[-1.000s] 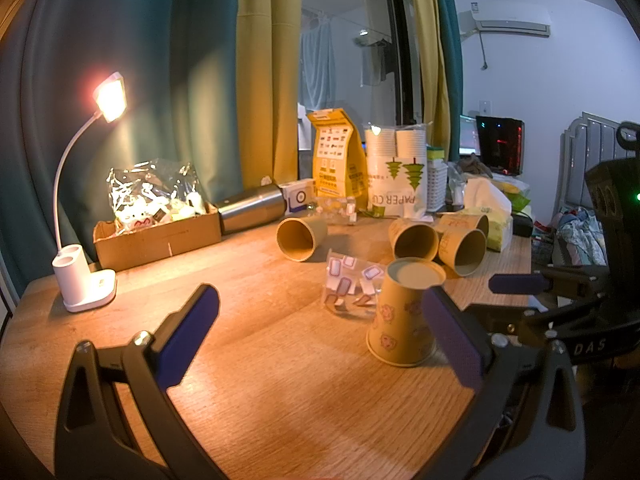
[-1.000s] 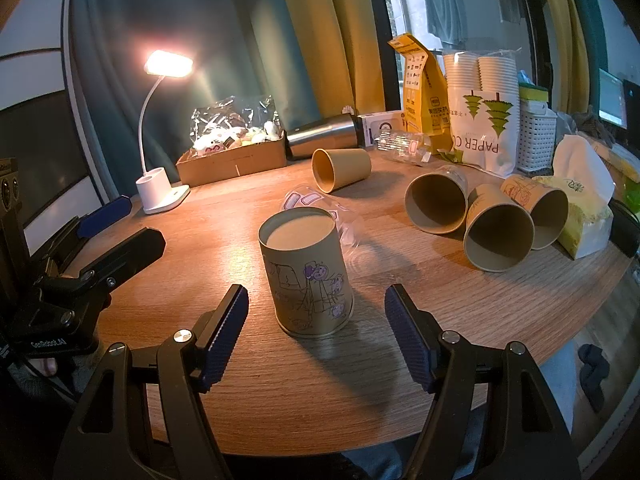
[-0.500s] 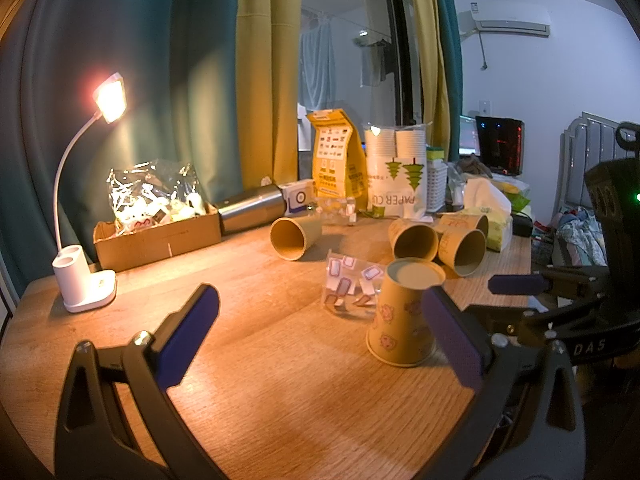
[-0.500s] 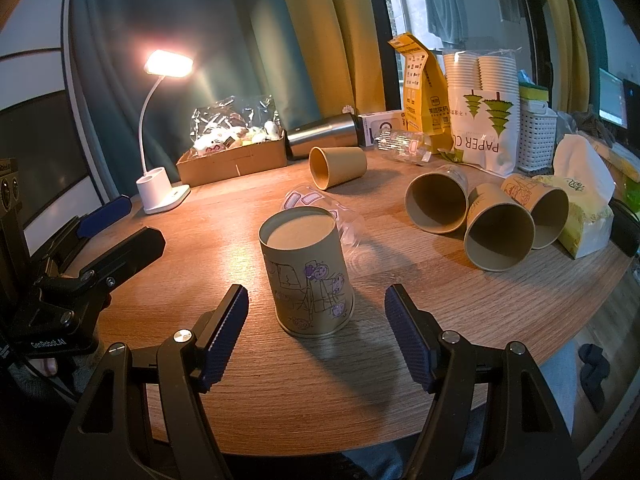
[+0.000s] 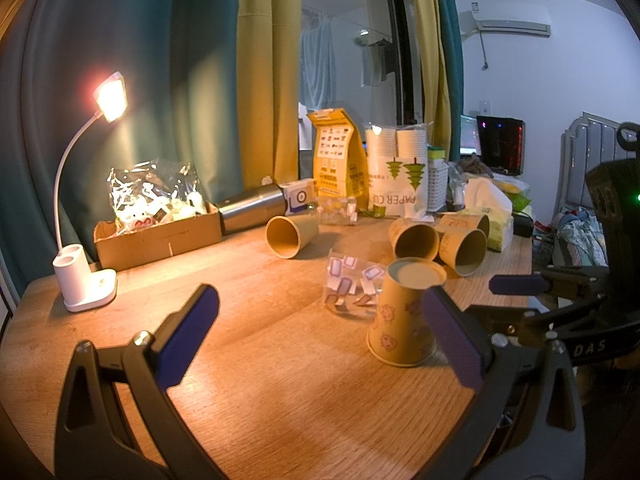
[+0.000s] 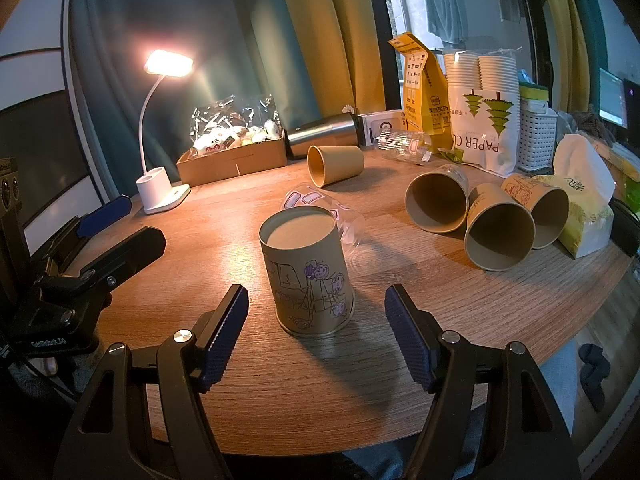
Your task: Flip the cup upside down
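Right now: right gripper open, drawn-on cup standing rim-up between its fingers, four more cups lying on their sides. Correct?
One error: the drawn-on cup stands rim-down, its closed base facing up, as the right wrist view shows. The right gripper is open around it, not touching, and four cups lie on their sides.

Matt paper cup (image 6: 307, 270) on grained wood table (image 6: 400, 380) — flask (image 6: 324, 134) brushed metal.

A lit desk lamp (image 6: 162, 136), far left ahead of the right gripper (image 6: 316, 334), floods the wooden table (image 6: 500, 312) with warm glare, throwing shadows rightward, while fisheye bending curves the edges and corners fall dark.
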